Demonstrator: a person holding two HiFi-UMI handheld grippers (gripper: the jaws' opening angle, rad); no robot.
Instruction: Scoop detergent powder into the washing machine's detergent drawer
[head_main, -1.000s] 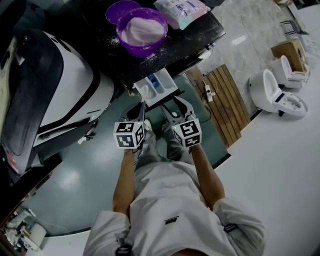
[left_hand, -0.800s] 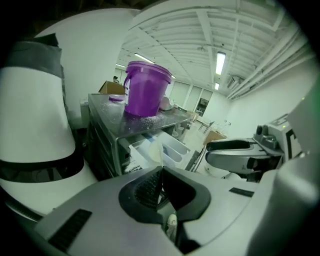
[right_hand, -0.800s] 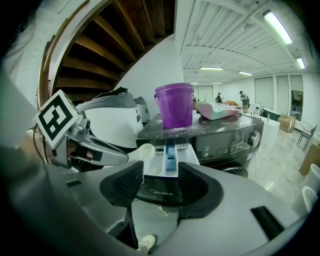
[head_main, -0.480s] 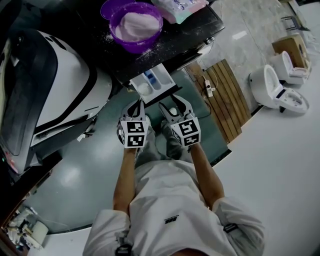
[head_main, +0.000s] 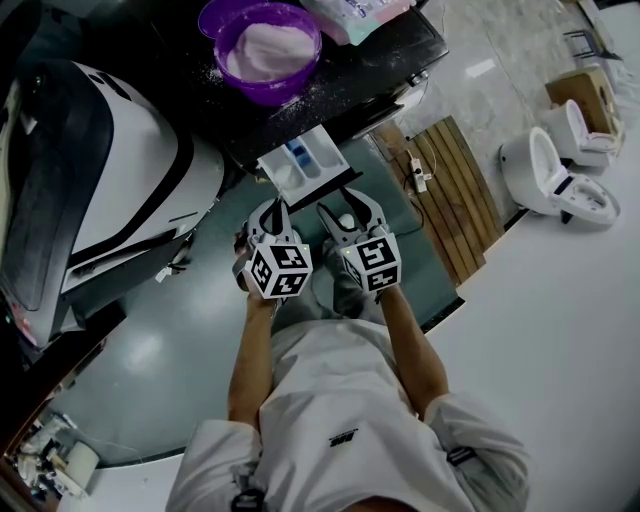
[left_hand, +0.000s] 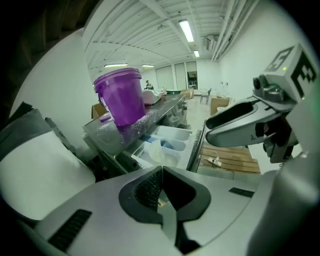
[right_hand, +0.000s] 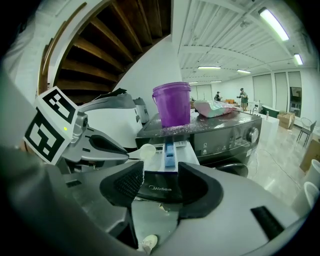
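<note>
Nearest, above the grey-green floor, two tongs are hovering side by side. The left tongs are pinching shut on one white scoop, its bowl hanging near the drawer. The right tongs are gaping wide, gripping nothing. That one drawer is standing pulled out of the washing machine. On its powder-dusted top, one purple tub of powder, one lid and one bag are sitting. Off to the right, one slatted wooden platform is lying, with two toilets standing past it.

Site: large open indoor hall, test-lab type. Washing machine and loose toilets on bare floor; strip lights overhead.
</note>
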